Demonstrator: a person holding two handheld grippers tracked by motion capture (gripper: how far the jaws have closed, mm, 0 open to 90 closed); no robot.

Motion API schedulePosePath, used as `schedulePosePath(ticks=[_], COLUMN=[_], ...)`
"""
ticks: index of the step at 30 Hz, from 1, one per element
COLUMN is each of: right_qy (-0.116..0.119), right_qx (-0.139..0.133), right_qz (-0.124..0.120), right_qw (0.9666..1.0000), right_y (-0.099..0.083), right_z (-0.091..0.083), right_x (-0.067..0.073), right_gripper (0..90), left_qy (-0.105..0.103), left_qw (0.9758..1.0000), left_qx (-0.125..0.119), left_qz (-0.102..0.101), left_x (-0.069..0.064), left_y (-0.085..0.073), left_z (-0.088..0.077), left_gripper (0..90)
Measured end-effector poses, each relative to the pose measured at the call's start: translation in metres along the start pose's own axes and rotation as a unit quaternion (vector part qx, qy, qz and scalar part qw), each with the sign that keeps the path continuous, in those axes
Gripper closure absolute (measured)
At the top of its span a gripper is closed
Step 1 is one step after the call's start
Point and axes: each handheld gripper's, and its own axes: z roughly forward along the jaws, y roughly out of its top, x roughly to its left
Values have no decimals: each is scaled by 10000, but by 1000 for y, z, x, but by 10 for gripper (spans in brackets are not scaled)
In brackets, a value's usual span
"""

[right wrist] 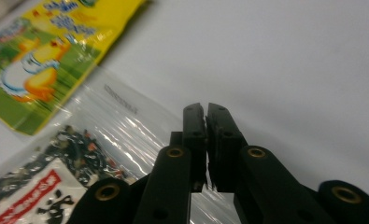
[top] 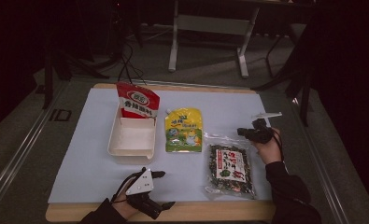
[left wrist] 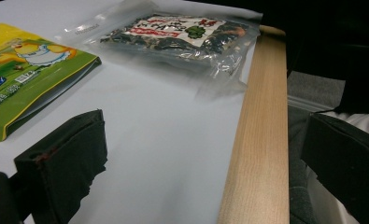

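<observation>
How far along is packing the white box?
Done: red pouch stands in the white box. In hand: nothing; the right gripper, jaws nearly shut and empty, hangs over the clear bag. Left: yellow pouch and clear bag lie on the table; left gripper open.

Your sleeves are dark. Your left gripper (top: 166,189) is black, topped by a grey three-cornered plate. Your right gripper (right wrist: 206,108) is black too, with brass-ringed holes along its arms and a black cable.

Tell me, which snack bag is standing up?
The red bag. It stands propped in the white box, while the yellow bag and the clear bag lie flat.
</observation>
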Motion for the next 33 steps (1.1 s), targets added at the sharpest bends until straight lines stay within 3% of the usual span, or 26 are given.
schedulePosePath(ticks=[6,11,17,24,30,33], right_qy=[-104,-202,-141,95,321,475], right_qx=[-122,-31,191,528,829,861], right_qz=[7,49,164,337,364,380], right_qw=[9999,9998,9996,9980,9954,9944], right_y=[-1,-9,-14,-20,-29,-32], right_z=[-22,-30,-24,-6,3,4], right_x=[-7,-18,-30,-39,-45,-45], right_gripper=[803,644,561,490,505,579], left_qy=[-10,-40,-74,-152,-180,-180], left_qw=[10000,10000,10000,9999,9998,9998], left_qx=[17,15,27,-16,14,12], left_qz=[15,9,13,28,38,22], left_x=[-1,0,0,0,0,1], left_y=[0,0,-1,0,-1,-1], left_z=[1,1,3,3,4,4], left_gripper=[20,20,20,20,20,20])
